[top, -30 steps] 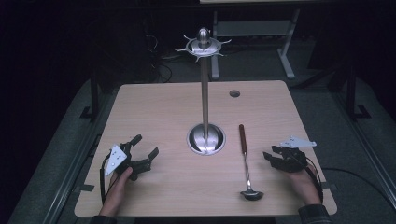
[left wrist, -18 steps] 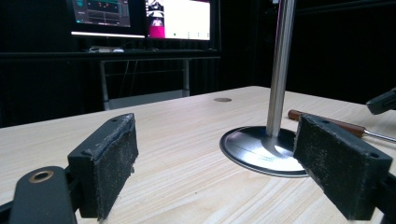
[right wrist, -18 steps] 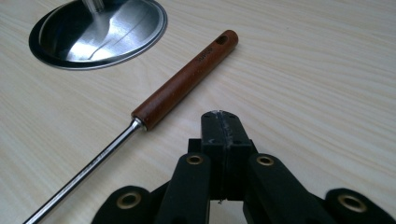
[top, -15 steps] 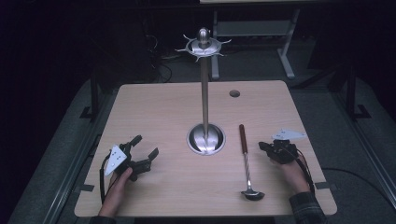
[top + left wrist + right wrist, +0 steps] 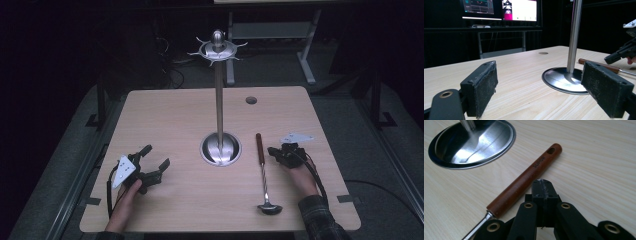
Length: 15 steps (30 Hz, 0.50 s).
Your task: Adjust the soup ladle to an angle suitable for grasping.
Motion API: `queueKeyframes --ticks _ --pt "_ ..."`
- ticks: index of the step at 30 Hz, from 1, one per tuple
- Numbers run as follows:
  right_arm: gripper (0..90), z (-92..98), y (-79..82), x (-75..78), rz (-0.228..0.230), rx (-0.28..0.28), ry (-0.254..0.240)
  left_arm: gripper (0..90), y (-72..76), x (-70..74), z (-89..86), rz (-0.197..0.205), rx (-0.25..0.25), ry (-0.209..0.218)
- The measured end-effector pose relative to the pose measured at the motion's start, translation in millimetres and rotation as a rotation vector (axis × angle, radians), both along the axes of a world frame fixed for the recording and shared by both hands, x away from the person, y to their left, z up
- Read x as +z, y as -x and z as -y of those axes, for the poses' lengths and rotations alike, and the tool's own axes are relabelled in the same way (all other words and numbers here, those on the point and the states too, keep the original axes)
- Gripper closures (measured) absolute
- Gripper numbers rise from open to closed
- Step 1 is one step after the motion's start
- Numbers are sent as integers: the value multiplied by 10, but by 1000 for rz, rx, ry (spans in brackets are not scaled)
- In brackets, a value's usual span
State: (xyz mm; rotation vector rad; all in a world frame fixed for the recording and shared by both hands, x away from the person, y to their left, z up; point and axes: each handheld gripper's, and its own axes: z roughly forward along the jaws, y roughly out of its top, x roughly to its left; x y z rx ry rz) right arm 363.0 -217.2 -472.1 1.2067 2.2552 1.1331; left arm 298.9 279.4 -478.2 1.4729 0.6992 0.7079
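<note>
A ladle (image 5: 263, 172) lies on the table right of centre, its brown wooden handle (image 5: 524, 181) pointing away from me and its steel bowl (image 5: 269, 208) near the front edge. My right gripper (image 5: 272, 151) hovers just right of the handle's upper part; its jaws are pressed together with nothing between them (image 5: 543, 185). A tall steel stand (image 5: 219, 100) with a round base (image 5: 220, 148) and a hooked crown (image 5: 218, 50) rises at the table's middle. My left gripper (image 5: 155, 157) rests at the front left, open, its pads (image 5: 484, 86) wide apart and empty.
The wooden table (image 5: 165, 115) has a small round grommet hole (image 5: 251, 100) at the back right. Beyond the table stand a metal frame and monitors (image 5: 499, 8) in a dark room. The right gripper (image 5: 621, 51) shows at the far right of the left gripper view.
My right gripper has moved left and forward toward the ladle's handle. The left gripper has stayed still and open.
</note>
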Motion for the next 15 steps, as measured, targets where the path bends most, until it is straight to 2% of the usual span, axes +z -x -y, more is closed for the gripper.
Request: queueKeyframes --ticks 7,15 --pt "895 -119 -17 -26 -17 30 20 131 1 0 2 1 -2 2" --pt "895 -167 -10 -20 -16 55 12 131 0 0 3 0 -3 1"
